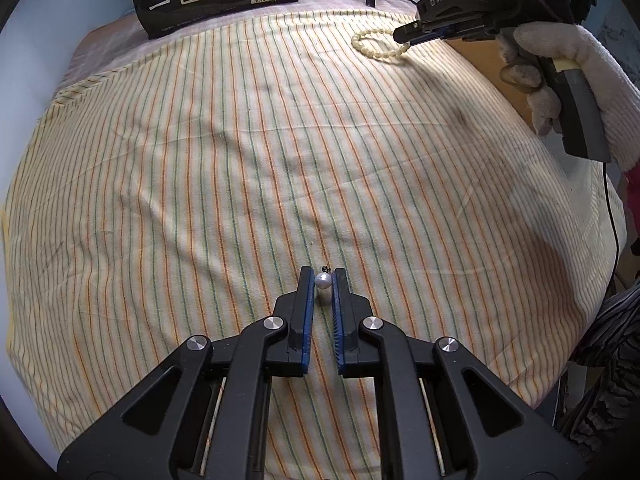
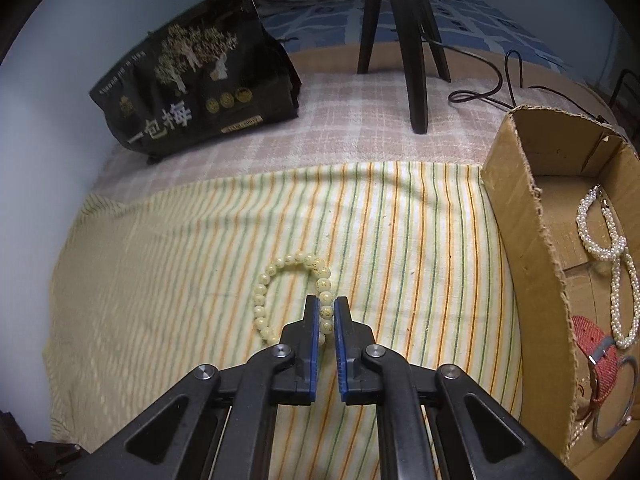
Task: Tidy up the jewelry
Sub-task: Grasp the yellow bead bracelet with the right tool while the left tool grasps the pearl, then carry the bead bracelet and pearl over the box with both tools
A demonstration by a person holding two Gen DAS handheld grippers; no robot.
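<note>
The left tool (image 1: pixel 323 276) is clamped on a white pearl earring (image 1: pixel 322 280) just above the striped cloth (image 1: pixel 200 184). Far across the cloth, the right tool (image 2: pixel 326 305) has closed its fingers around one side of the cream bead bracelet (image 2: pixel 280 276), which lies on the cloth. Beside it, the cardboard box (image 2: pixel 516 208) holds a pearl strand (image 2: pixel 616 256) and a red band (image 2: pixel 592 344).

right tool (image 2: pixel 327 303) hides part of the bead bracelet (image 2: pixel 280 280); red watch (image 2: pixel 596 360) partly cut off.
</note>
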